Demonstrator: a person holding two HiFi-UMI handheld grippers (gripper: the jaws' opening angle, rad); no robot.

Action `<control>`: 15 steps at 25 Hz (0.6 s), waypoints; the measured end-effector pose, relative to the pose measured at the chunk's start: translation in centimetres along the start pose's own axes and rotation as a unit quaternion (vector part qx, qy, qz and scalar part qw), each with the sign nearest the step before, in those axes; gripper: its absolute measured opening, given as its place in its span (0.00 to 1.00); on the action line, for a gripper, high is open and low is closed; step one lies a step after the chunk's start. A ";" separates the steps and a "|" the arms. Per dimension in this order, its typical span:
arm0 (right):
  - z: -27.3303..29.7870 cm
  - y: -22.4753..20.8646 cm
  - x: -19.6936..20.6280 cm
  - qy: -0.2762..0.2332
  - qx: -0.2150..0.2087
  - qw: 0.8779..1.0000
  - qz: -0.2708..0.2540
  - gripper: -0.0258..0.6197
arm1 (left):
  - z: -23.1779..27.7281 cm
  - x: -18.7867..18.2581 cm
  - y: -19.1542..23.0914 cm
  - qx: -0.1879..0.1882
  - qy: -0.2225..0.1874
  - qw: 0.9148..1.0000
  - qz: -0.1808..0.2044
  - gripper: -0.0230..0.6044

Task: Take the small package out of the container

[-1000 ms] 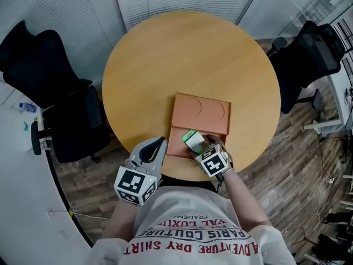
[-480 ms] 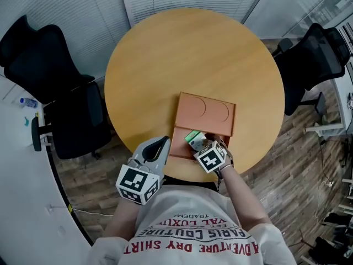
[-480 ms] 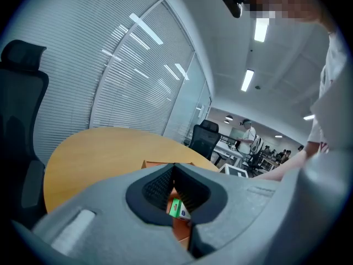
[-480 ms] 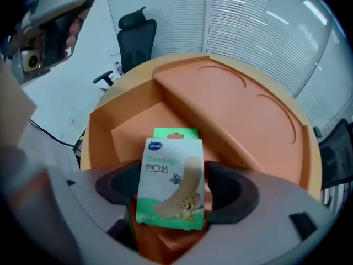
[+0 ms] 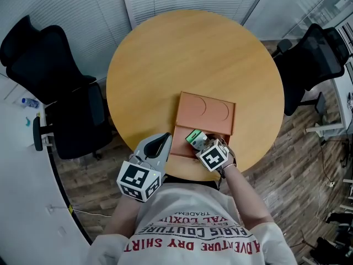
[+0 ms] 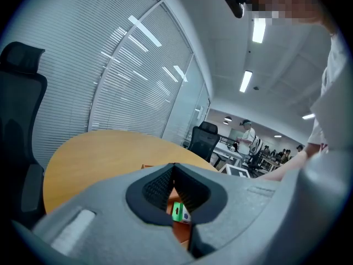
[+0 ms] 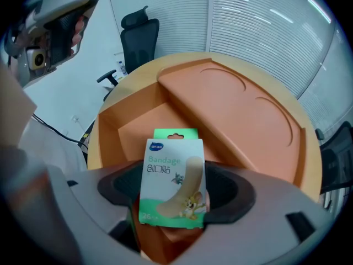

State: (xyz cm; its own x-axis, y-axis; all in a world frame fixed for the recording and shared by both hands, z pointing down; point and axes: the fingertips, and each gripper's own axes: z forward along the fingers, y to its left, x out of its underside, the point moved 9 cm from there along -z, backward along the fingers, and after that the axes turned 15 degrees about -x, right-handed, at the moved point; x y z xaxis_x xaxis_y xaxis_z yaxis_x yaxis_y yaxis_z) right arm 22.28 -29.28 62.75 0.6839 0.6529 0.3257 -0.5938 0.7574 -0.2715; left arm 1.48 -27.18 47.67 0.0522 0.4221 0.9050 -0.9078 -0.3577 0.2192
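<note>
Head view: shows round worktop [image 5: 165, 65] carrying orange container [image 5: 205, 109], with bandage box [image 5: 193, 136] propped in its near recess. Places right hand-held gripper [image 5: 202, 143] slightly closer over the box than 1 second ago.

Left gripper view: records left hand-held gripper [image 6: 174, 167] closed on nothing, near the worktop edge, with the box visible beyond.

Right gripper view: finds the box [image 7: 172, 175] between the jaws, now closing from full spread, pads at its 2 edges. Firm press not confirmed.

Judged: grasp under way, lift-out outstanding.

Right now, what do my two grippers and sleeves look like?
The left gripper and right gripper are light grey shells with dark ribbed pads, each bearing a black-and-white marker cube. The right's jaws are closing, the package between them. White short-sleeved T-shirt, red lettering.
</note>
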 end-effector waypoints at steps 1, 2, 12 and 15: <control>-0.2 0.2 -0.1 -0.001 0.000 1.000 -0.005 0.59 | 0.0 -0.1 -0.1 0.001 0.000 1.000 0.001 0.06; -0.4 0.3 -0.1 -0.002 0.000 1.000 -0.011 0.59 | 0.0 -0.1 -0.2 0.002 -0.001 1.000 0.002 0.06; -2.7 2.0 -1.0 0.015 -0.009 0.998 -0.064 0.59 | -1.0 -0.6 -0.6 0.009 -0.011 1.000 0.016 0.06; -3.5 2.3 -1.2 0.010 -0.017 0.998 -0.066 0.59 | -1.2 -0.9 -0.6 0.009 -0.016 1.000 0.019 0.06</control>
State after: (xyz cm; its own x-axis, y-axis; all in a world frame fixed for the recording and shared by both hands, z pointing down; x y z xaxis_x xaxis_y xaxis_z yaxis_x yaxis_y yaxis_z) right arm 21.57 -28.28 58.52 0.7638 0.5468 0.3431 -0.4830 0.8367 -0.2582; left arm 1.48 -26.35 46.34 0.0316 0.3820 0.9236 -0.9016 -0.3880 0.1913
